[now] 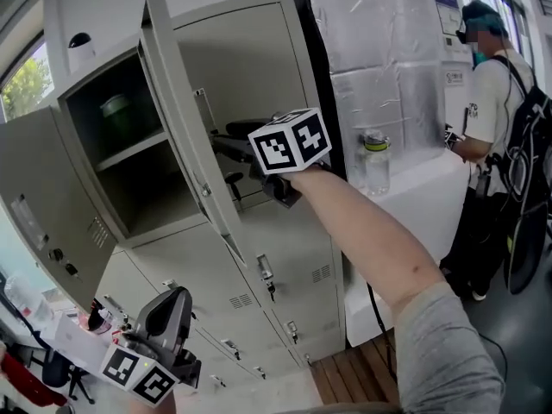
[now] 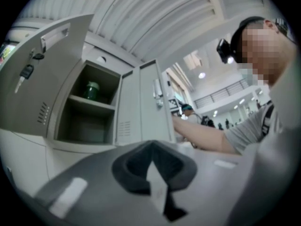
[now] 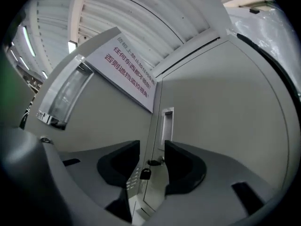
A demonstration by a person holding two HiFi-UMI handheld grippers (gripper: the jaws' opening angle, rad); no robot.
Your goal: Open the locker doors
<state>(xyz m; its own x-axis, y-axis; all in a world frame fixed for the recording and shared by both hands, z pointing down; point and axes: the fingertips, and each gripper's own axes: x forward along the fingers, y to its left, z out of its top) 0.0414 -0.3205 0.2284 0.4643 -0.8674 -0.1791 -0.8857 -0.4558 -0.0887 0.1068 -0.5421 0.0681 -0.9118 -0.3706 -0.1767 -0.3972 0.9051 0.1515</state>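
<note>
**Tech A:** Head view. Where are the doors?

**Tech B:** Two top doors of the lockers [image 1: 138, 270] stand open. The left door [image 1: 43, 197] swings far out. Its bay holds a green jar [image 1: 115, 110] on a shelf. The right door [image 1: 185, 136] stands edge-on to the camera. The lower doors [image 1: 297, 257] are shut, with keys in their locks.

**Tech A:** And the grippers?

**Tech B:** The right gripper [image 1: 231, 152] is in front of the right bay, near the right door. The left gripper [image 1: 172, 309] sits low at the bottom left, well apart from both open doors. A bottle [image 1: 375, 164] stands on a white counter [image 1: 423, 188]. A person [image 1: 492, 93] stands at the counter's far end.

**Tech A:** Left gripper view?

**Tech B:** The fingers are closed, tips together, with nothing between them. Beyond them, both open doors and the jar are visible.

**Tech A:** Right gripper view?

**Tech B:** The fingers are spread and grip nothing. In the gap, farther off, a key [image 3: 153, 163] with a dark fob [image 3: 145, 173] hangs at a door edge. Left of that edge is a panel with a notice [image 3: 129, 74] in red print. Right of it is a plain panel with a slot [image 3: 167, 124].
</note>
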